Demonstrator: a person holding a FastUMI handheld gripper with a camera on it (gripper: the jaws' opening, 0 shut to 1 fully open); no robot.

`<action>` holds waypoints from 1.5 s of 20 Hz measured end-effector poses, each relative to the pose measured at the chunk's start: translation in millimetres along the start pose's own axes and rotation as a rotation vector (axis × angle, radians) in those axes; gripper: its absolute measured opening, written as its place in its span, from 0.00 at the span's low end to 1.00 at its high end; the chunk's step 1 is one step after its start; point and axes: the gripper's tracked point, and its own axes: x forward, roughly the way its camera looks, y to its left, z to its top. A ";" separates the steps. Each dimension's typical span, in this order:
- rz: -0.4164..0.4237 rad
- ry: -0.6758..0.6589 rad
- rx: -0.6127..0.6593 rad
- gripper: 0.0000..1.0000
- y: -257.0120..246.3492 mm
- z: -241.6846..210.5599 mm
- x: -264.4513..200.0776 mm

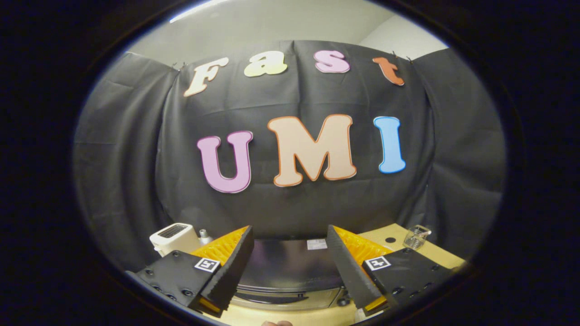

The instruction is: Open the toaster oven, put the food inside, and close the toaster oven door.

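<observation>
The toaster oven point(290, 269) sits low between and just beyond my fingers, seen from above: a dark glossy top with a small pale sticker, and a strip of its front with a curved handle under it. Its door looks closed. My gripper point(290, 285) is held above and in front of the oven, open, with nothing between its fingers. A small tan bit of something point(277, 323) peeks in at the very near edge below the oven; I cannot tell what it is.
The oven stands on a light wooden table point(435, 253). A white boxy appliance point(174, 237) with a vent stands beyond the left finger, a small grey knob-like item point(205, 235) beside it. A clear glass item point(417, 236) stands beyond the right finger. Black cloth walls close the booth.
</observation>
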 end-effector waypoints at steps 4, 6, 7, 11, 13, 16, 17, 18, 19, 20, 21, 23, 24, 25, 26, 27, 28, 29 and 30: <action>-0.028 0.050 -0.004 1.00 5.3 -43.1 10.1; -0.040 0.074 0.010 1.00 7.6 -63.1 14.3; -0.040 0.091 0.016 1.00 10.3 -73.8 15.8; -0.037 0.156 0.012 1.00 16.6 -106.7 16.6; -0.038 0.182 0.004 1.00 18.5 -119.9 15.3; -0.032 0.196 -0.022 1.00 21.5 -129.6 14.9; -0.031 0.198 -0.028 1.00 21.0 -131.6 15.3; -0.030 0.196 -0.033 1.00 21.8 -129.3 14.7; -0.030 0.197 -0.037 1.00 21.8 -132.3 14.3; -0.028 0.195 -0.040 1.00 21.9 -132.1 13.2; -0.026 0.195 -0.042 1.00 21.9 -132.8 11.4; -0.025 0.189 -0.037 1.00 21.9 -133.5 6.0; -0.023 0.186 -0.045 1.00 22.6 -132.8 3.5; -0.019 0.186 -0.053 1.00 23.1 -134.6 0.9; -0.017 0.188 -0.051 1.00 23.3 -135.2 -2.0; -0.017 0.193 -0.047 1.00 21.8 -137.9 -6.6; -0.019 0.187 -0.046 1.00 22.0 -136.3 -9.5; -0.020 0.189 -0.054 1.00 22.4 -136.5 -14.5; -0.021 0.189 -0.062 1.00 22.3 -136.5 -16.8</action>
